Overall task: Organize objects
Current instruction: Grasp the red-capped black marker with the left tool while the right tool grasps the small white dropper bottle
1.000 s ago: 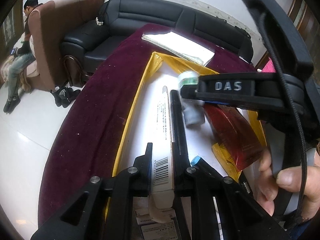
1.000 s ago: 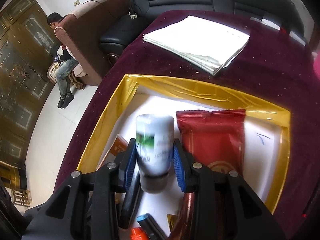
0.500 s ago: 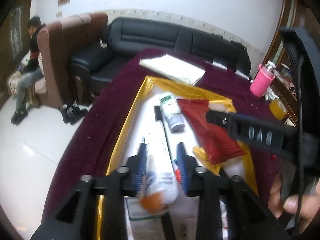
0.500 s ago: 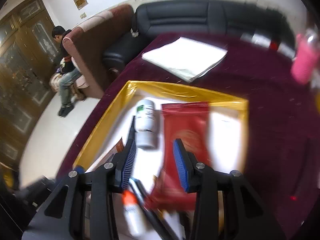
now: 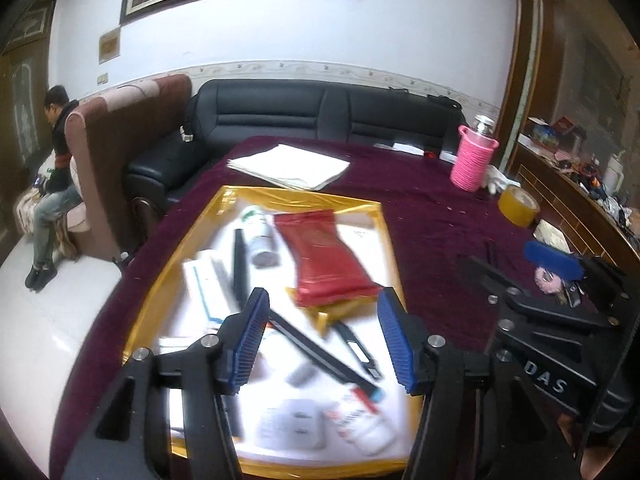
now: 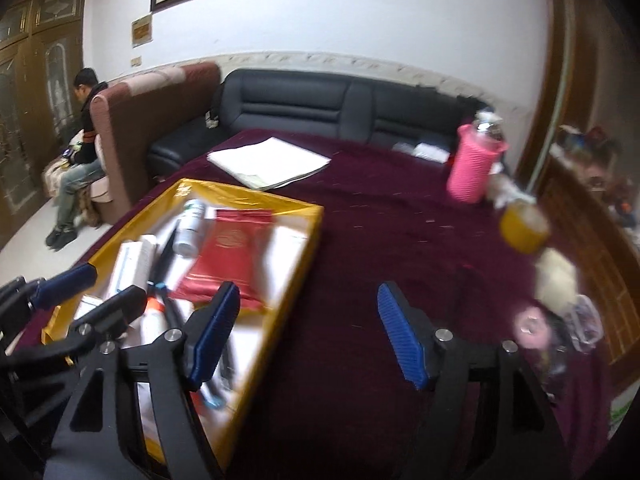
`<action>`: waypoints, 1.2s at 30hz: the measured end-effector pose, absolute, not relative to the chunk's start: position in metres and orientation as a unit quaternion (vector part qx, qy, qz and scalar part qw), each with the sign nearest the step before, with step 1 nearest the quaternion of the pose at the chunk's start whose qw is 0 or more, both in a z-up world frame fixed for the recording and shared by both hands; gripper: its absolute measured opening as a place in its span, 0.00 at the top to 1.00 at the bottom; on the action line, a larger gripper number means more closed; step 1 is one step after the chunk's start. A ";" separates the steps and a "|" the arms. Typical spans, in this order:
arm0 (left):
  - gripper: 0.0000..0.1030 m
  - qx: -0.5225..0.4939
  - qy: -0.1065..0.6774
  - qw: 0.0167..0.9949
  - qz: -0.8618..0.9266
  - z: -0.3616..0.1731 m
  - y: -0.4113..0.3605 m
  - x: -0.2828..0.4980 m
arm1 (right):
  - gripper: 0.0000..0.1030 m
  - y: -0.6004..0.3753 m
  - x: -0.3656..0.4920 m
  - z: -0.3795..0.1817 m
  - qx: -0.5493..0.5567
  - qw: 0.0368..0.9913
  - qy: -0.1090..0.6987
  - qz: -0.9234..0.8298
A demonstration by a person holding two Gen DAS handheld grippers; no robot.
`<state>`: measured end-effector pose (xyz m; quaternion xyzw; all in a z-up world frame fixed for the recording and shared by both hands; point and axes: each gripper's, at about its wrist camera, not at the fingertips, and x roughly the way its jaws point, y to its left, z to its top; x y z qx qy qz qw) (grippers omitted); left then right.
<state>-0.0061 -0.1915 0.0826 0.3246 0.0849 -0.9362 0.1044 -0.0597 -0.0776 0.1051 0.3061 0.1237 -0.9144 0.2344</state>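
Note:
A gold-rimmed tray (image 5: 304, 197) with a white floor sits on the maroon cloth. In it lie a white bottle with a green label (image 5: 258, 236), a red packet (image 5: 324, 258), a black pen (image 5: 239, 268), a white box (image 5: 208, 286) and several markers and small items. My left gripper (image 5: 322, 340) hovers above the tray's near half. Its jaws are opening and nothing is between them. My right gripper (image 6: 306, 338) hangs over bare cloth to the right of the tray (image 6: 256, 197). Its jaws are also opening, with nothing between them.
Beyond the tray lies a stack of white papers (image 5: 288, 166). At the right are a pink-sleeved bottle (image 5: 474, 158), a yellow tape roll (image 5: 518, 204) and keys with a pink charm (image 6: 532, 326). A black sofa (image 5: 320, 114) stands behind the table. A person (image 5: 54, 168) sits far left.
My left gripper let go of the white box, then rose and drew back. My right gripper released the white bottle, which now lies in the tray, and swung right over the cloth.

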 end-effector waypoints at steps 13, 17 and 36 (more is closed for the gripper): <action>0.51 0.348 0.008 0.078 -0.934 0.086 -0.082 -0.028 | 0.28 0.034 -0.062 0.110 0.263 0.191 0.099 -0.941; 0.51 0.359 -0.008 0.074 -0.930 0.081 -0.061 -0.038 | 0.28 0.056 -0.068 0.105 0.264 0.195 0.110 -0.938; 0.52 0.481 -0.051 -0.024 -0.875 0.030 0.024 -0.188 | 0.28 0.190 -0.129 0.087 0.309 0.289 -0.047 -0.905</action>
